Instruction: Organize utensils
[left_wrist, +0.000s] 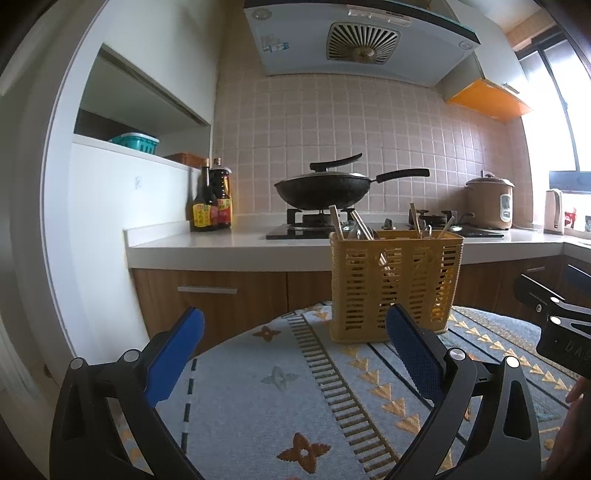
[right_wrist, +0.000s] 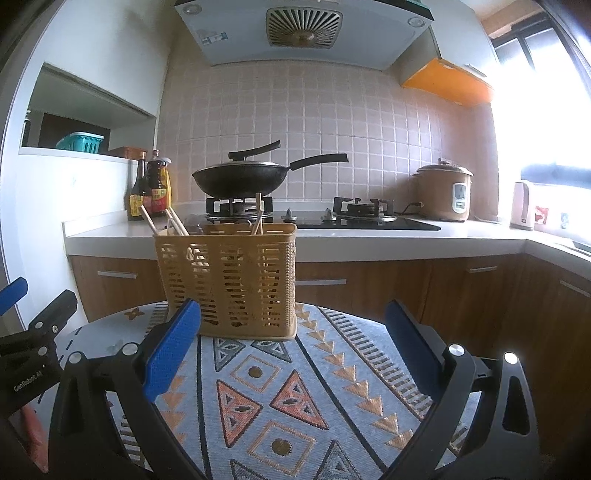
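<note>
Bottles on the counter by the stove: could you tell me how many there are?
2 bottles: a slim dark one nearest the wall, and a wider one with a red label right beside it. Another could be hidden behind them.

Round table covered by pale blue woven cloth (right_wrist: 295, 369) with orange geometric pattern. Yellow slotted plastic utensil basket (right_wrist: 236, 280) stands upright on it, near far edge.

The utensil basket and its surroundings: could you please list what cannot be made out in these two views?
- Utensil basket: in both wrist views its slatted walls hide the lower ends of the chopsticks and the count of metal utensils.
- Sauce bottles: label text too small in both views.
- Window: right wrist view, glare washes out the outside.
- Right gripper: cut off by the frame edge in the left wrist view.
</note>
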